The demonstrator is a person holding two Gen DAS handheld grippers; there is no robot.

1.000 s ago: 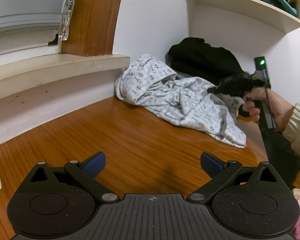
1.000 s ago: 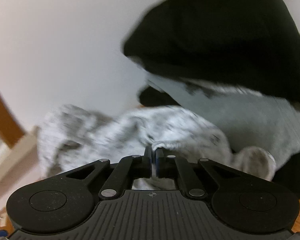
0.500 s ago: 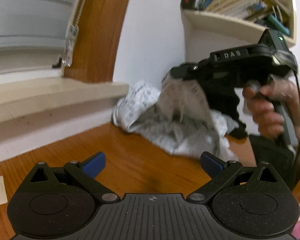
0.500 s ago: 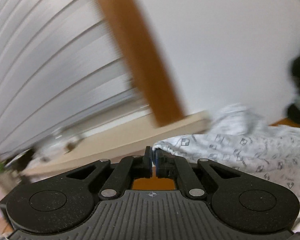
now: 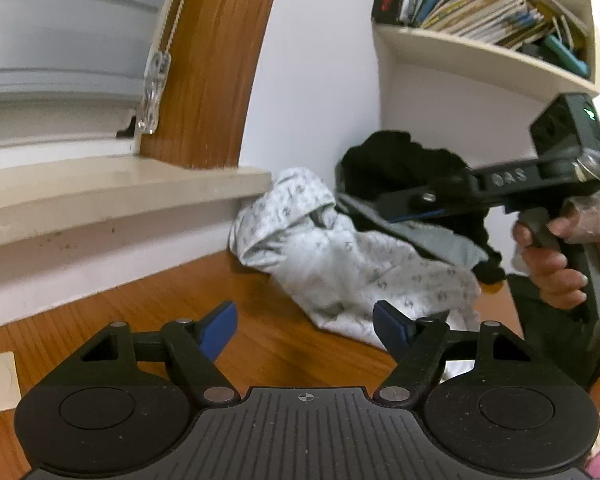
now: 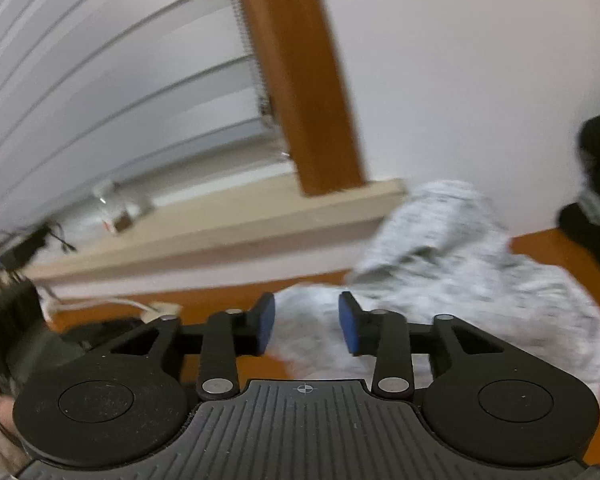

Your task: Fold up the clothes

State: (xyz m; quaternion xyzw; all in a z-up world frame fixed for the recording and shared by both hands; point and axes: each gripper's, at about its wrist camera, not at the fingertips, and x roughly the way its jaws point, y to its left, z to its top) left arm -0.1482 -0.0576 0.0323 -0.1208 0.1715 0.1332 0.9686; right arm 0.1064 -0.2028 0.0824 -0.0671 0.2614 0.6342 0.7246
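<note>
On the wooden table [image 5: 148,320]: right gripper [image 6: 306,322] now spread, patterned garment [image 5: 352,268] released; left gripper [image 5: 304,328] still spread

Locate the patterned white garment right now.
In the left wrist view the patterned white garment lies crumpled on the wooden floor, right of centre, below the sill's end and beside the black clothing.

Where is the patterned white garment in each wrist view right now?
Left wrist: patterned white garment lies crumpled right of centre on the wooden table, beyond the open left gripper.
Right wrist: blurred, lower right, just past the open right gripper.
Shared landmark: the beige window sill, garment at its end.
</note>
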